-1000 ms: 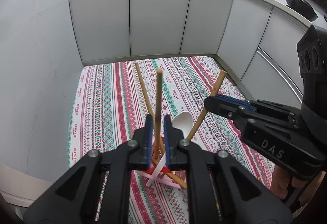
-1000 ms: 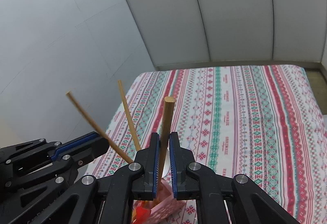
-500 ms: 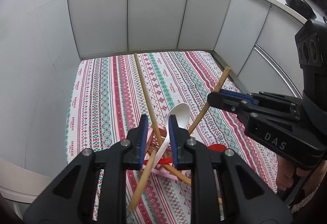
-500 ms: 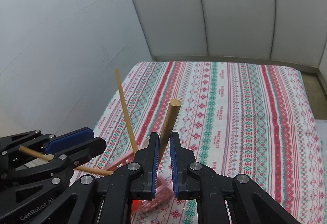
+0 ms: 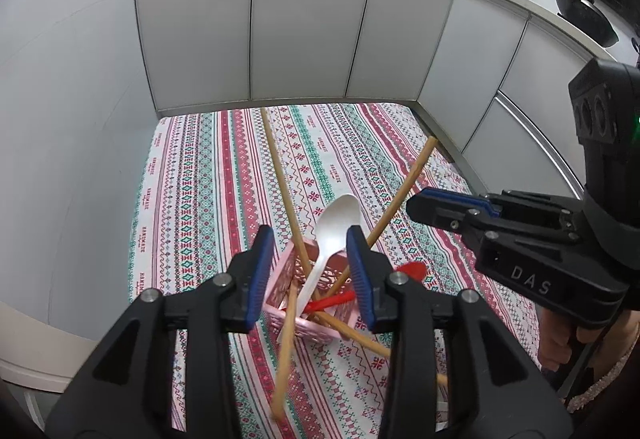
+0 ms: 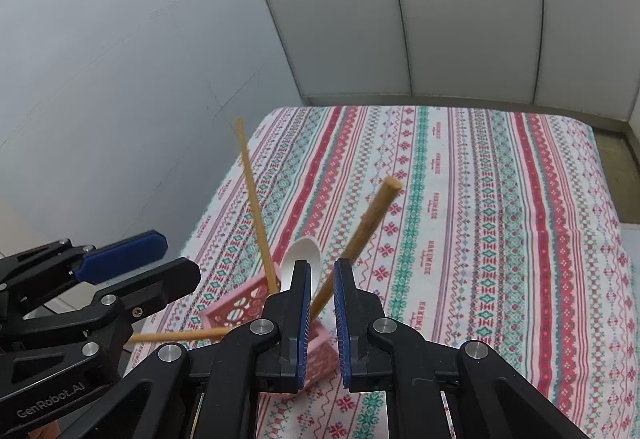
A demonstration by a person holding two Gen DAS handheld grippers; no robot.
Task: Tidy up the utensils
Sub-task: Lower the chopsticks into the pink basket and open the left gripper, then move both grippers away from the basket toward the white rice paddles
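Right, closest in, the left tool [image 5: 310, 235] has just been opening, and its blue pads now stand spread with nothing pinched between them. Just below that gap a loose chopstick [image 5: 286, 351] shows blurred, leaning out over the front rim of the pink basket [image 5: 308, 329] toward the camera. The basket sits on the counter's striped cloth [image 5: 192, 199], and it's crowded. A white spoon [image 5: 336, 223] stands in it with its bowl up, and a red spoon [image 5: 412, 271] pokes out low to the right. A thin chopstick [image 5: 276, 159] rises from the basket at a steep slant, tip pointing away. Over to the right tool [image 6: 322, 267]. Its pads are drawn close together, pinching the thick chopstick [image 6: 372, 219], which tilts up and to the right from the basket. In the left wrist view this tool comes in from the right edge, with the person's hand [image 5: 556, 339] beneath it on the grip. Further out, the patterned cloth runs bare to the far edge of the counter. Beyond it stands a row of pale grey cabinet doors [image 5: 300, 19].
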